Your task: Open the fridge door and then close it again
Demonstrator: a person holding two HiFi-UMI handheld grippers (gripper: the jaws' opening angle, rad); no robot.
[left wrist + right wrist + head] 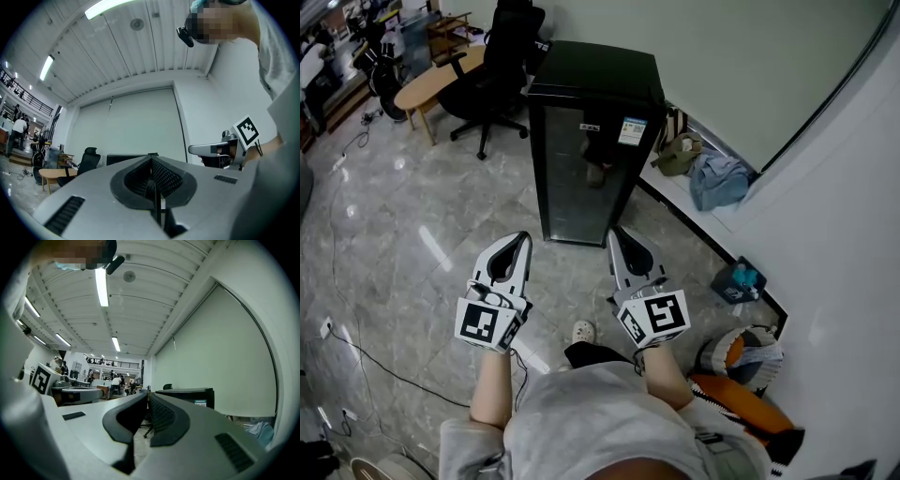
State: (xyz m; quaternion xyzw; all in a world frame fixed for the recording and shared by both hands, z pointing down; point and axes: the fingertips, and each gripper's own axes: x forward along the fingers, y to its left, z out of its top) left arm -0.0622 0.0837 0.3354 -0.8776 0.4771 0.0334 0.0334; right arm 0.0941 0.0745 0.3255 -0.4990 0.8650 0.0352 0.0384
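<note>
- While both claws point level toward the fridge (595, 141), its door is shut and neither claw touches it.
- The fridge is black and upright. It stands on the marble floor (412, 234), and its dark glass door faces the person.
- A small label (631, 131) sits near the top right corner of the fridge door.
- The left claw (523, 238) is in front of the fridge, off its lower left corner and clear of it. In the left gripper view its jaws are pressed together with nothing between them. The fridge top shows there as a dark band beyond the tips.
- The right claw (615, 232) is in front of the fridge's lower right part. The head view sets its tips over the foot of the door. The right gripper view shows the fridge standing well beyond the tips, so the two are apart. Its jaws meet at the tips and pinch nothing.
- The two claws are side by side, both on the person's side of the fridge.
- A black office chair (492, 66) stands left of the fridge, beside its back corner.
- A green bag (677, 156) and a blue cloth (719, 180) lie right of the fridge, along the wall.
- A shoe (583, 331) rests on the floor in front of the fridge, between the claws.
</note>
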